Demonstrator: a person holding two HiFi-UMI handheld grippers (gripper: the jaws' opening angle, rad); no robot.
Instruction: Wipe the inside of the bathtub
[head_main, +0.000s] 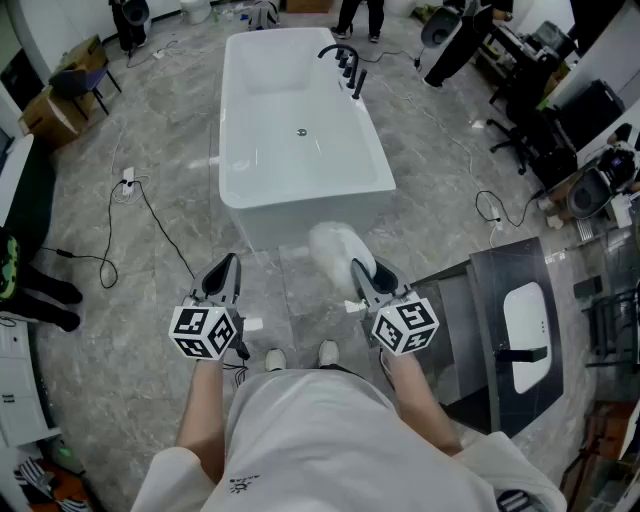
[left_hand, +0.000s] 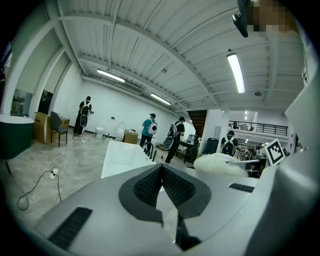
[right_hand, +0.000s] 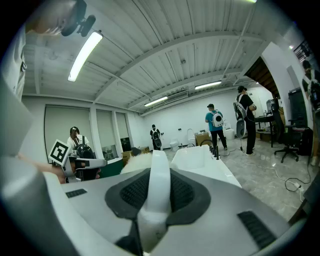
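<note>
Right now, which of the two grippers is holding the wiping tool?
The right gripper: its jaws clamp the white handle of the fluffy white duster. The left gripper has its jaws shut together on nothing.

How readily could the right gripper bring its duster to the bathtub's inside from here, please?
Probably yes: the right gripper holds the duster, the open bathtub stands just ahead, and no obstacle lies between them.

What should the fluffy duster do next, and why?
Probably reach the right gripper forward and lower its fluffy white duster into the bathtub. The jaws clamp its handle, but the duster hangs over the floor, short of the tub's near wall.
</note>
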